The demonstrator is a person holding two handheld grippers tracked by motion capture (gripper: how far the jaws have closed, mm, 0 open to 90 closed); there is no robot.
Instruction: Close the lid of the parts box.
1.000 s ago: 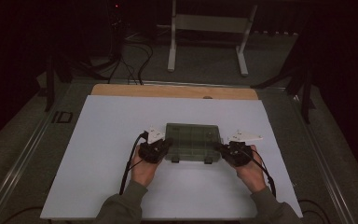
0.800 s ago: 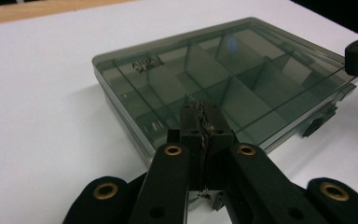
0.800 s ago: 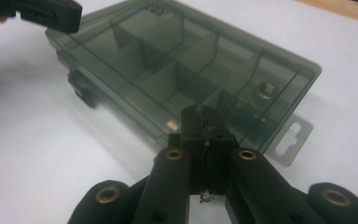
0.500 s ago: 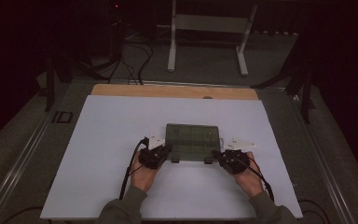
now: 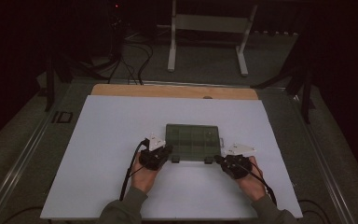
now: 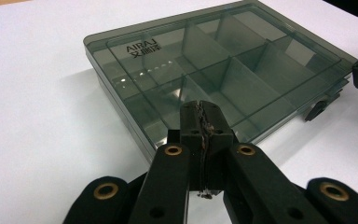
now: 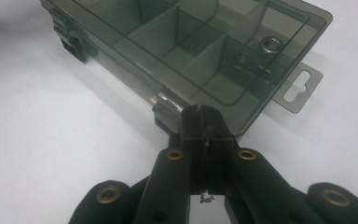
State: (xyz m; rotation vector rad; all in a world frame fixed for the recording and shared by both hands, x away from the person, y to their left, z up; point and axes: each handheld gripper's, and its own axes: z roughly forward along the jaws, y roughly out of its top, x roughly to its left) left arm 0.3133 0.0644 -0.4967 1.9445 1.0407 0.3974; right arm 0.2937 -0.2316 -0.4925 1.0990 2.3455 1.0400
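The left hand-held gripper (image 5: 161,151) is sitting at the near left corner of a smoky transparent compartment box (image 5: 192,141), with the person's left hand (image 5: 145,176) behind it on the white worktop (image 5: 98,140). In the left gripper view its jaws are pressing together with nothing between them, their tips (image 6: 200,119) lying over the box's near edge; whether they are touching the lid cannot be told. The lid (image 6: 214,65) is lying closed, carrying the raised letters "AIRAJ" (image 6: 143,48) near one corner, and dividers are showing through it.

The box is resting flat at the middle of the worktop, its two latches (image 5: 175,159) facing the person.

The right hand-held gripper (image 5: 223,161) is sitting at the box's near right corner, held by the right hand (image 5: 251,181). In the right gripper view its jaws are likewise closed on nothing, tips (image 7: 204,123) just beside a latch (image 7: 168,109) on the box's front wall. A threaded metal nut (image 7: 271,45) is lying in a far compartment, and a hang tab (image 7: 298,88) is projecting from the box's side.
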